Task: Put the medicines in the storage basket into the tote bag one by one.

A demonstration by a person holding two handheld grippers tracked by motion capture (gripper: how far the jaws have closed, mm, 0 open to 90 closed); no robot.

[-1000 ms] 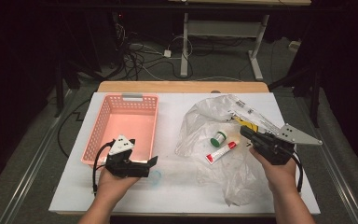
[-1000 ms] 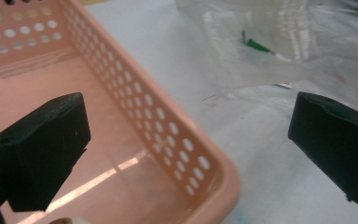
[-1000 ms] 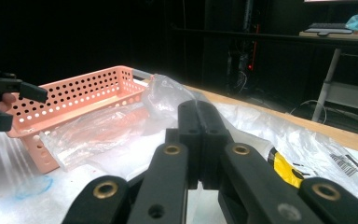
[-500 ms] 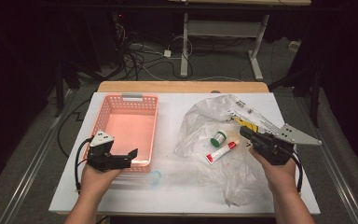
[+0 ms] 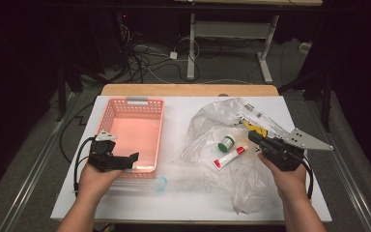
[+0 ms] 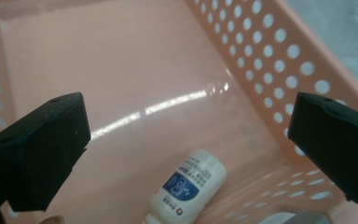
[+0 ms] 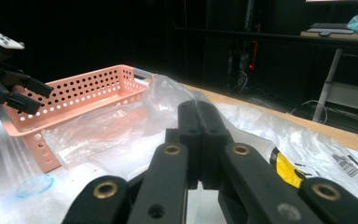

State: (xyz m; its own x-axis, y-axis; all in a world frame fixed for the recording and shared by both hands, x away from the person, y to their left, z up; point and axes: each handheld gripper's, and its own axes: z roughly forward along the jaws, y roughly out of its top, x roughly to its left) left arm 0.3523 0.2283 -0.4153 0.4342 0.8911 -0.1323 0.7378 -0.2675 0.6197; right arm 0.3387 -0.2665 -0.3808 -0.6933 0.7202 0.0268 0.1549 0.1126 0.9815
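My left gripper hovers over the near left end of the pink perforated basket. Its jaws stand wide open with nothing between them. Below them a white bottle with a blue label lies on the basket floor. My right gripper rests on the right side of the table, by a crumpled clear plastic bag. Its jaws are pressed together on nothing. On the bag lie a green-capped little jar and a red and white tube.
A small bluish clear cap lies on the white table just in front of the basket. A yellow packet sits inside the bag near the right gripper. In the right gripper view the basket and the left gripper are at far left.
The left hand has carried its gripper leftward, from the table in front of the basket to over the basket's near left end. The right gripper has stayed put.
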